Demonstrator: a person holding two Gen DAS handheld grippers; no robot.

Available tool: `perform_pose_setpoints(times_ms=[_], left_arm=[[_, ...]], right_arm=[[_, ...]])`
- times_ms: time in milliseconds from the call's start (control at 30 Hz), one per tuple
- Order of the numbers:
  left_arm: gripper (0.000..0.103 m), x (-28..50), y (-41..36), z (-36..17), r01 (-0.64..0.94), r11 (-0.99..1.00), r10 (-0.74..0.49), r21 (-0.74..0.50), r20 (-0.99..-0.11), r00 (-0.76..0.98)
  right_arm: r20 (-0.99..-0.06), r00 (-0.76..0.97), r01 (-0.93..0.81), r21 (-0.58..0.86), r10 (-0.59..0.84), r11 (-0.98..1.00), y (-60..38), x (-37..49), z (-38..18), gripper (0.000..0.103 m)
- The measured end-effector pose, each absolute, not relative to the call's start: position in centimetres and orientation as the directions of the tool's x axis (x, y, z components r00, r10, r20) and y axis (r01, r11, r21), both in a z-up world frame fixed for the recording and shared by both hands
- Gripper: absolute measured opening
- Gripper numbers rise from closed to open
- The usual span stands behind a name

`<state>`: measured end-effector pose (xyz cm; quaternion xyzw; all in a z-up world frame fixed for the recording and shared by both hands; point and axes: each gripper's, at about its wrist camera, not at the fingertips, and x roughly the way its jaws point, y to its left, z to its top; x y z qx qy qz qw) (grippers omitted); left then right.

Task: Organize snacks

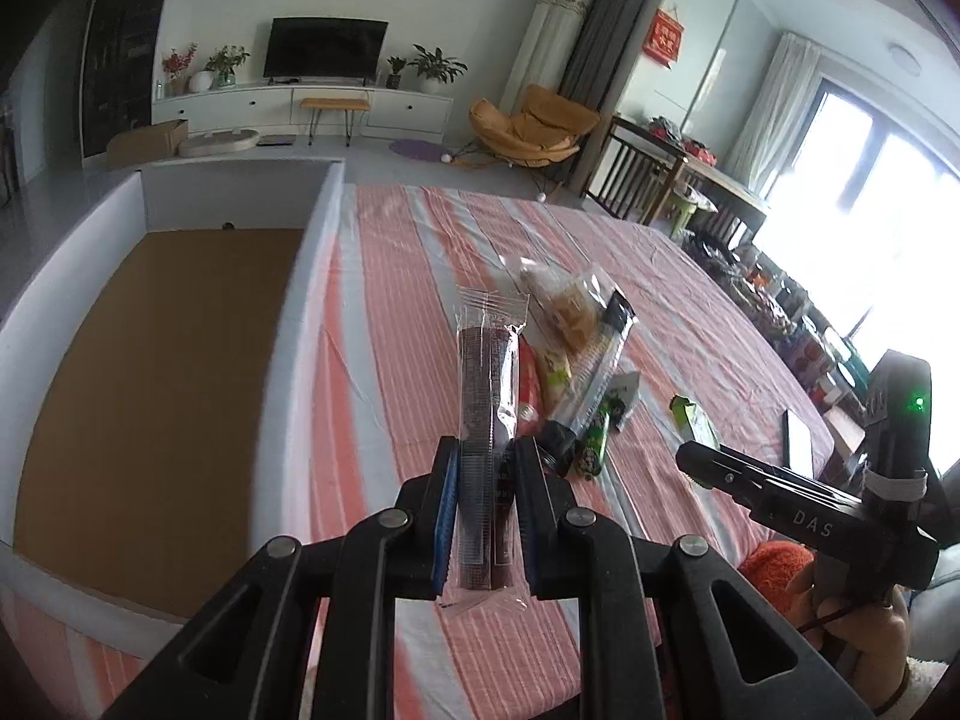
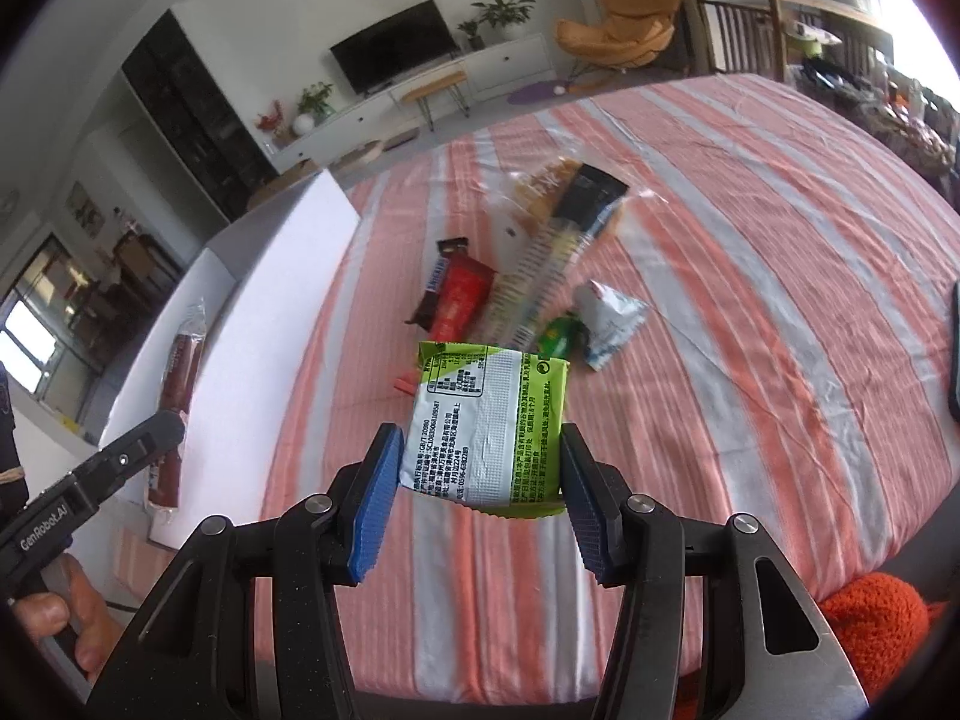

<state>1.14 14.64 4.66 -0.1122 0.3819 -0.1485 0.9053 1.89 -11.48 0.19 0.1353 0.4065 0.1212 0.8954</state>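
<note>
My left gripper [image 1: 486, 480] is shut on a dark red sausage stick in clear wrap [image 1: 487, 420], held upright above the striped cloth beside the white box [image 1: 312, 276]. The stick also shows in the right wrist view [image 2: 177, 384] next to the box wall. My right gripper [image 2: 480, 480] is shut on a green and white snack packet [image 2: 489, 426], held above the cloth. The packet shows at my right gripper's tip in the left wrist view [image 1: 693, 420]. A pile of snacks lies on the cloth: a red bar [image 2: 459, 300], a long striped packet [image 2: 540, 264] and a small green packet [image 2: 561, 339].
The white box has a brown cardboard floor [image 1: 156, 372] and stands at the left. A striped orange and white cloth [image 2: 750, 300] covers the table. A dark phone [image 2: 954, 354] lies at the right edge. An orange knitted item [image 2: 876, 612] sits by the near edge.
</note>
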Motion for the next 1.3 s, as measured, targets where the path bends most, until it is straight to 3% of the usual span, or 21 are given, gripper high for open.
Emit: perform_pose_setpoints(times_ms=[300,467,567,600,633,667,700,733,900,1067,1167,1300], left_arm=[[0.017,0.6,26.8,7.9,-0.058,0.964,-0.129,-0.261,-0.644,0.754],[0.018,1.0,32.3,5.9,-0.209,0.956,0.012,-0.206,-0.683,0.73],[0.02,1.8,34.4,3.9,-0.277,0.944,0.067,-0.182,-0.714,0.697],[0.034,2.3,35.1,3.3,-0.303,0.938,0.087,-0.17,-0.728,0.68],[0.048,2.5,35.3,2.8,-0.326,0.931,0.104,-0.162,-0.74,0.664],[0.079,2.6,35.3,2.4,-0.35,0.924,0.12,-0.157,-0.749,0.652],[0.09,2.6,35.4,2.1,-0.37,0.916,0.134,-0.158,-0.748,0.65],[0.09,2.6,35.1,2.1,-0.372,0.913,0.136,-0.167,-0.735,0.664],[0.091,3.5,31.9,2.2,-0.276,0.94,0.054,-0.202,-0.709,0.703],[0.092,3.3,25.1,3.4,-0.059,0.968,-0.125,-0.245,-0.669,0.732],[0.1,3.4,19.2,3.8,0.095,0.963,-0.244,-0.252,-0.665,0.706],[0.1,5.0,12.1,1.6,0.235,0.932,-0.363,-0.276,-0.719,0.593]], right_arm=[[-0.584,0.613,-0.433,0.316,0.533,0.844,1.8,4.0,8.8,0.054],[-0.588,0.532,-0.562,0.293,0.609,0.774,10.2,6.2,9.7,0.055],[-0.636,0.459,-0.593,0.3,0.62,0.747,13.9,8.2,7.8,0.064],[-0.661,0.436,-0.591,0.303,0.611,0.748,14.6,8.9,7.0,0.07],[-0.675,0.429,-0.581,0.303,0.6,0.756,14.9,9.2,6.4,0.07],[-0.68,0.434,-0.57,0.301,0.591,0.765,14.7,9.3,5.9,0.071],[-0.676,0.445,-0.564,0.298,0.587,0.77,14.2,9.0,5.8,0.071],[-0.674,0.463,-0.555,0.286,0.576,0.781,13.3,8.9,5.3,0.071],[-0.688,0.592,-0.425,0.177,0.42,0.888,6.7,7.9,2.5,0.073],[-0.72,0.682,-0.132,0.047,0.125,0.99,-3.5,8.0,-2.3,0.073],[-0.754,0.657,0.076,0.073,0.006,0.994,-10.3,8.5,-5.0,0.073],[-0.777,0.623,0.247,0.087,-0.09,0.965,-16.1,8.5,-6.6,0.073]])
